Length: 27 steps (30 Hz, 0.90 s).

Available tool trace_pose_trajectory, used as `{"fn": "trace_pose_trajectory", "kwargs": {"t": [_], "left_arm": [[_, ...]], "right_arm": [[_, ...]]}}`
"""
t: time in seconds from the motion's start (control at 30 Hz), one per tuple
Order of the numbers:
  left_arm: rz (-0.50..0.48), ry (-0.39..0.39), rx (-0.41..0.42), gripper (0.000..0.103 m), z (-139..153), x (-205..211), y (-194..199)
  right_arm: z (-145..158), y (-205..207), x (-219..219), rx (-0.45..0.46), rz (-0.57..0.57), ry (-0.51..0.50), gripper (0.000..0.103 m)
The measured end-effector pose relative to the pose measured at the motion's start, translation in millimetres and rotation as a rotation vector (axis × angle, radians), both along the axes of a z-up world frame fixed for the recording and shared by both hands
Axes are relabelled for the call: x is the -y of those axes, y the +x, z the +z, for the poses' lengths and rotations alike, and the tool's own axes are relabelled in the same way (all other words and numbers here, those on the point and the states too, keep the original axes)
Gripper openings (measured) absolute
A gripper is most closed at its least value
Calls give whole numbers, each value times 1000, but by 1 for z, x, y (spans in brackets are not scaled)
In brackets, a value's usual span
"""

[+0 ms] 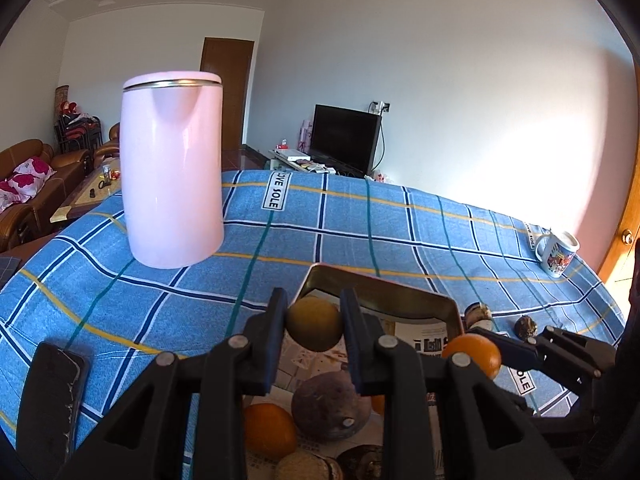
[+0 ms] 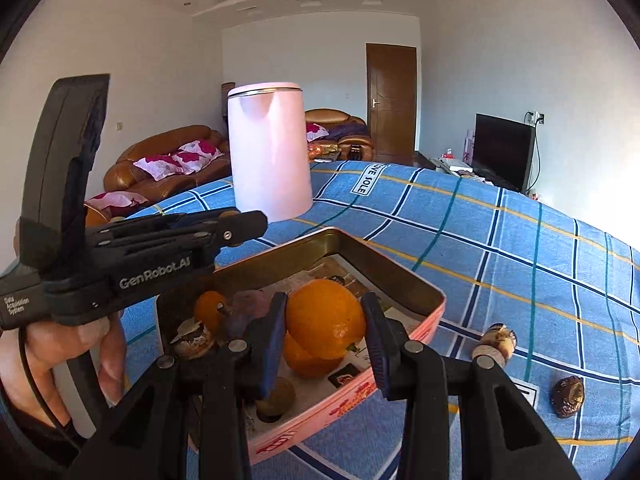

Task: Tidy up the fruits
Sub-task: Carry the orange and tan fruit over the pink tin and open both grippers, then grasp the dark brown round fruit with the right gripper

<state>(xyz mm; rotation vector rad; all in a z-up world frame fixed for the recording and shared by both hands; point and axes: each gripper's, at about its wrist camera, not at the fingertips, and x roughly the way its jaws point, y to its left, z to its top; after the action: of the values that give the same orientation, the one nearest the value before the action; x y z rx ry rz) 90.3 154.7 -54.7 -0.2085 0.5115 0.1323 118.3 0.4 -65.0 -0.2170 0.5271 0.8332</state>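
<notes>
My left gripper [image 1: 315,330] is shut on a yellow-green round fruit [image 1: 315,327] and holds it above a pink rectangular tin [image 1: 400,296]. In the tin lie an orange [image 1: 269,430], a dark purple fruit [image 1: 330,404] and brown fruits. My right gripper [image 2: 325,330] is shut on an orange [image 2: 325,318] above the same tin [image 2: 400,276], with another orange [image 2: 308,362] under it. The right gripper also shows in the left wrist view [image 1: 480,350]. The left gripper body [image 2: 160,256] reaches in over the tin's left side.
A tall pink kettle [image 1: 172,168] stands on the blue checked tablecloth [image 1: 360,224] behind the tin. Two brown fruits [image 2: 494,344] [image 2: 568,396] lie on the cloth right of the tin. A mug [image 1: 558,252] stands far right. A dark phone [image 1: 52,404] lies at left.
</notes>
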Motion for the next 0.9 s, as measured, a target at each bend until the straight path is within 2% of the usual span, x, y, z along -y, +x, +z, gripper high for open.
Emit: {"fn": "trace_pose_trajectory", "kwargs": {"t": [0.33,0.43,0.5,0.57,0.63,0.77,0.9], "left_arm": [[7,-24,-37,29,-13,-9,7],[10,-29,-32,33,-12,-10,5],[18,-27,-26,43,-10,-9,2],[26,-31,-1,63,-6,-7,-4],[30,-28,23,71,0,-1,-10],[-14,-7,49,74,11,23,-12],[-87,24,59,76,19,61,-6]], "right_arm": [[-16,-1,-26,-25,36,-64,39],[-18,0,-33,-49,64,-85,41],[-16,-2,-31,-33,61,-74,50],[-12,-6,-21,-20,55,-48,61],[-8,-6,-6,-4,39,-39,61],[-3,9,43,23,-54,-46,61],[-1,45,102,0,-254,-67,61]]}}
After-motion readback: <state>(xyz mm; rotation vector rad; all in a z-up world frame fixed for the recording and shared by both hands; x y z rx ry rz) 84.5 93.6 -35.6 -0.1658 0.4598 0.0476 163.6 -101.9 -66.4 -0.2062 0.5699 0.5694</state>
